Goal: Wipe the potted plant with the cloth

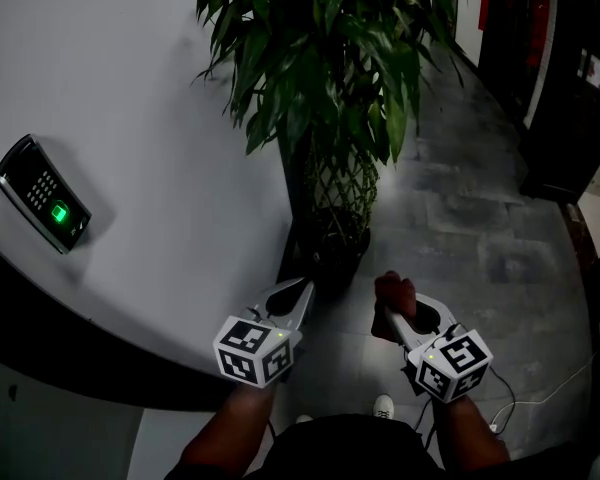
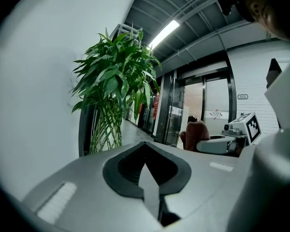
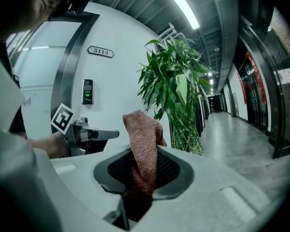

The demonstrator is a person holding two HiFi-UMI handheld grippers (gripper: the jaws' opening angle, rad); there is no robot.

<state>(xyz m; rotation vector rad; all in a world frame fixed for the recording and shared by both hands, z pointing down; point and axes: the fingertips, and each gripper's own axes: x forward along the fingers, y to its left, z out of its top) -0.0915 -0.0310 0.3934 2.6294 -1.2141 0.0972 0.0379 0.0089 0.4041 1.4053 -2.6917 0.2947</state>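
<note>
right hand-held gripper [image 1: 404, 313]: clenched on reddish cloth [image 3: 142, 144] | left hand-held gripper [image 1: 298, 296]: clenched, empty | potted plant [image 1: 330, 98]: upright on floor [image 1: 480, 218] against white wall [image 1: 160, 118], just ahead between both, ahead-left of cloth

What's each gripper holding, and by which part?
Right gripper: shut on the reddish-brown cloth, pinched at its lower end; the rest sticks up above the jaws. Left gripper: shut, holding nothing.

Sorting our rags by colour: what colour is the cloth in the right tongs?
Reddish brown cloth, clearest in the right gripper view.
</note>
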